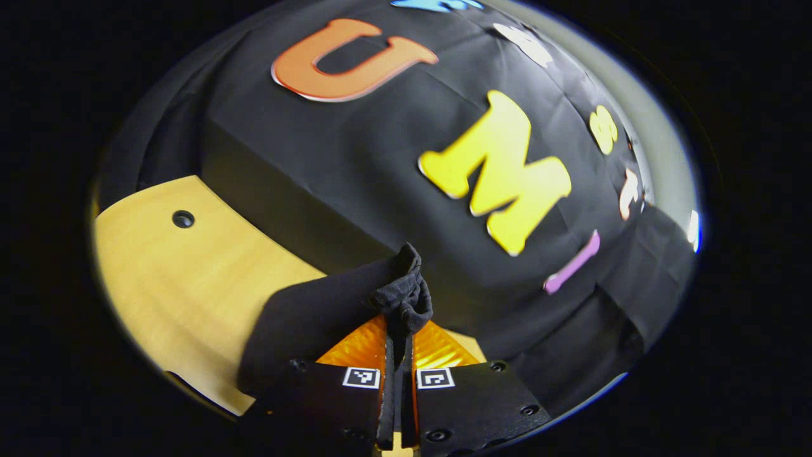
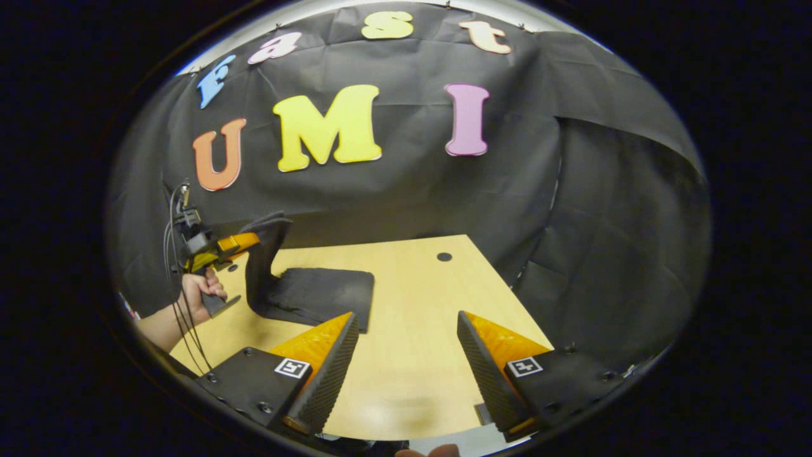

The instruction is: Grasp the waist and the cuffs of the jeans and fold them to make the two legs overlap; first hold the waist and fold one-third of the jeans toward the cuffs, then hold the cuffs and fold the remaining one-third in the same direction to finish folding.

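The jeans point(image 2: 317, 292) are black and lie partly folded on the wooden table point(image 2: 419, 330). In the right gripper view one end of the jeans is lifted upright at the left, held by my left gripper point(image 2: 244, 242), which a hand point(image 2: 200, 289) carries. In the left gripper view my left gripper point(image 1: 399, 336) is shut on a bunched edge of the jeans point(image 1: 403, 295), and the cloth hangs down to its left. My right gripper point(image 2: 406, 330) stands open above bare table, apart from the jeans, with nothing between its fingers.
The table point(image 1: 184, 285) has a small round hole point(image 2: 444, 257) near its far edge, also seen as a hole point(image 1: 183, 219) in the left gripper view. Black cloth walls close in behind and to the right of the table.
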### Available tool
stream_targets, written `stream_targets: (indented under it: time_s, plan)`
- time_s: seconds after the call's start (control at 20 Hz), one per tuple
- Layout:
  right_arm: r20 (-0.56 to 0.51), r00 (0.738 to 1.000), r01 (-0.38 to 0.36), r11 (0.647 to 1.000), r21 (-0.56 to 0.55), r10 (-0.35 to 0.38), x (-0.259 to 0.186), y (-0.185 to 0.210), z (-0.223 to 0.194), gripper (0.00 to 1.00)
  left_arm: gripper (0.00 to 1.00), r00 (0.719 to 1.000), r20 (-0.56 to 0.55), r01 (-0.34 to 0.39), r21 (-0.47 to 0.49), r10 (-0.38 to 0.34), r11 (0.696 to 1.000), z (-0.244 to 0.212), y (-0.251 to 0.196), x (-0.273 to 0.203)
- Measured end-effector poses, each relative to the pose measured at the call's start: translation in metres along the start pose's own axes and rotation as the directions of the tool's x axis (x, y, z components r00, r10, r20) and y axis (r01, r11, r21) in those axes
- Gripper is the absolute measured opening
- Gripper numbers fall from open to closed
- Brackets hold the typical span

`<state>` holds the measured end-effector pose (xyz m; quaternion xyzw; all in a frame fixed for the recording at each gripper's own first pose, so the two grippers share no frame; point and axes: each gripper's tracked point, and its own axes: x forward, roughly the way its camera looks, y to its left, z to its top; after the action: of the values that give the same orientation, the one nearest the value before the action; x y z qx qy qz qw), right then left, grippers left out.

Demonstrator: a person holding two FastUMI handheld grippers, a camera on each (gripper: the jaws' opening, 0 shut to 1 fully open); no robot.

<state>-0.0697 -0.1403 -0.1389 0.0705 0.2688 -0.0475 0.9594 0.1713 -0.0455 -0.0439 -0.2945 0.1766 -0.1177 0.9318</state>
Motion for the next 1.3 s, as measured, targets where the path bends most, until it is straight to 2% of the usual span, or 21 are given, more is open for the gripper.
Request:
stream_targets:
  time_s: [0.15, 0.2, 0.35, 0.4, 0.45, 0.5, 0.6, 0.65, 0.7, 0.8, 0.85, 0.95, 1.1, 1.3]
  plan:
    - [-0.024, 0.998, 0.066, 0.997, 0.030, -0.065, -0.010, -0.035, -0.007, 0.96, 0.07, 0.996, -0.088, -0.013, 0.153, 0.027, 0.988, -0.065, -0.013, 0.021]
    - [-0.038, 0.996, 0.083, 0.996, 0.038, -0.081, -0.013, -0.045, -0.011, 0.94, 0.07, 0.993, -0.111, -0.014, 0.191, 0.036, 0.981, -0.081, -0.013, 0.027]
    - [-0.066, 0.991, 0.117, 0.992, 0.045, -0.114, -0.013, -0.066, -0.019, 0.96, 0.07, 0.988, -0.135, -0.033, 0.322, 0.080, 0.946, -0.117, -0.005, 0.046]
    - [-0.071, 0.991, 0.120, 0.992, 0.047, -0.116, -0.011, -0.069, -0.020, 0.94, 0.07, 0.986, -0.135, -0.044, 0.355, 0.098, 0.934, -0.125, -0.003, 0.052]
    - [-0.076, 0.990, 0.119, 0.992, 0.046, -0.115, -0.010, -0.070, -0.021, 0.96, 0.07, 0.985, -0.133, -0.054, 0.376, 0.112, 0.925, -0.132, -0.004, 0.053]
    - [-0.081, 0.990, 0.116, 0.992, 0.043, -0.112, -0.007, -0.071, -0.022, 0.94, 0.07, 0.983, -0.131, -0.070, 0.391, 0.131, 0.918, -0.138, -0.005, 0.056]
    - [-0.087, 0.991, 0.105, 0.994, 0.041, -0.101, -0.004, -0.065, -0.021, 0.96, 0.08, 0.973, -0.152, -0.098, 0.413, 0.175, 0.905, -0.153, 0.001, 0.058]
    - [-0.090, 0.992, 0.094, 0.995, 0.037, -0.091, -0.001, -0.060, -0.020, 0.94, 0.11, 0.965, -0.180, -0.098, 0.420, 0.188, 0.902, -0.162, 0.004, 0.061]
    - [-0.091, 0.993, 0.081, 0.996, 0.031, -0.078, 0.003, -0.057, -0.018, 0.97, 0.13, 0.963, -0.186, -0.101, 0.427, 0.197, 0.899, -0.164, 0.005, 0.060]
    - [-0.091, 0.995, 0.055, 0.998, 0.027, -0.052, 0.011, -0.047, -0.016, 0.96, 0.24, 0.966, -0.201, -0.071, 0.409, 0.165, 0.910, -0.163, -0.005, 0.059]
    - [-0.090, 0.995, 0.042, 0.999, 0.027, -0.040, 0.015, -0.042, -0.014, 0.94, 0.48, 0.967, -0.202, -0.061, 0.404, 0.154, 0.913, -0.164, -0.012, 0.055]
    - [-0.081, 0.997, 0.017, 1.000, 0.019, -0.016, 0.022, -0.031, -0.009, 0.94, 0.96, 0.968, -0.189, -0.070, 0.434, 0.166, 0.898, -0.160, -0.015, 0.051]
    - [-0.034, 0.999, -0.022, 1.000, -0.005, 0.022, 0.027, -0.009, 0.008, 0.94, 0.98, 0.978, -0.148, -0.073, 0.422, 0.149, 0.904, -0.131, -0.023, 0.032]
    - [0.064, 0.993, -0.098, 0.994, -0.043, 0.100, 0.035, 0.039, 0.042, 0.96, 0.98, 0.993, -0.015, -0.102, 0.431, 0.120, 0.897, -0.048, -0.037, -0.019]
